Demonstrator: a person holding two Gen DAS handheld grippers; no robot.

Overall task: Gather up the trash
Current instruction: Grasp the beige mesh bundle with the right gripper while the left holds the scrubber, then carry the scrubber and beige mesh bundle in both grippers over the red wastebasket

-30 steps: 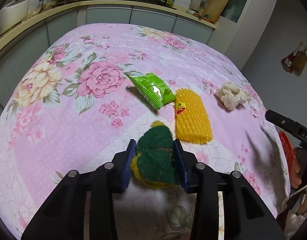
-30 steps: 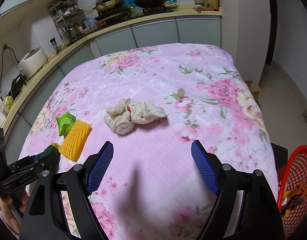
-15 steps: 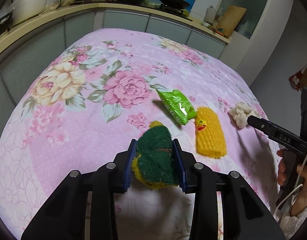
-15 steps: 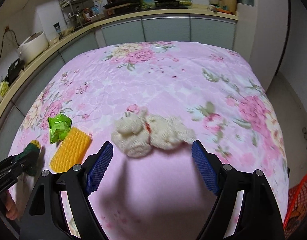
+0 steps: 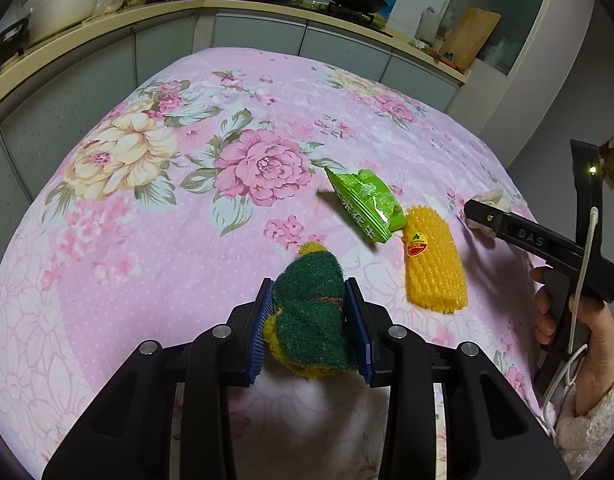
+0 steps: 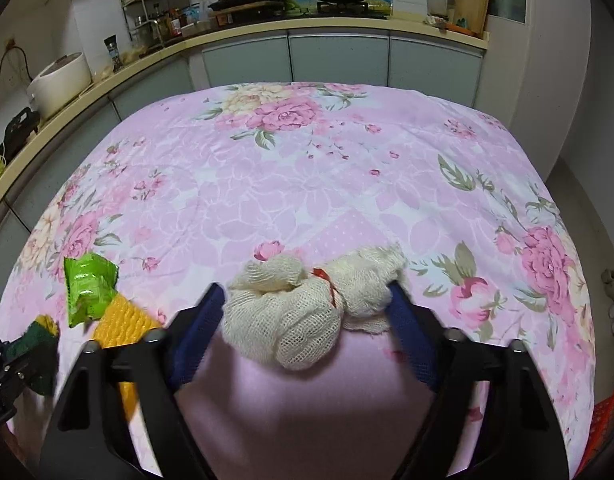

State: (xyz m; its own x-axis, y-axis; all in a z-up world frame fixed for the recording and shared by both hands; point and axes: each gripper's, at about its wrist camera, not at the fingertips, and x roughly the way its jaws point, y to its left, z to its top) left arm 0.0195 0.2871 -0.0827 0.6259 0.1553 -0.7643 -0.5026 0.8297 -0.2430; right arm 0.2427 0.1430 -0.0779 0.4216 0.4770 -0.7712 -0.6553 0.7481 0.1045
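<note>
Trash is scattered over the pink floral tablecloth (image 5: pixel 155 240). The left gripper (image 5: pixel 309 328) is clamped on a crumpled green-and-yellow scouring sponge (image 5: pixel 311 320), lifted clear at six o'clock. The right gripper (image 6: pixel 307 312), whose jaws have just been closing, straddles the bundled cream mesh cloth (image 6: pixel 303 308) with both pads at its sides, though a firm squeeze is unclear. A green foil snack wrapper (image 5: pixel 367 204) and yellow foam fruit net (image 5: pixel 433 260) lie untouched at two o'clock. Nothing seems binned yet; two pieces remain.
</note>
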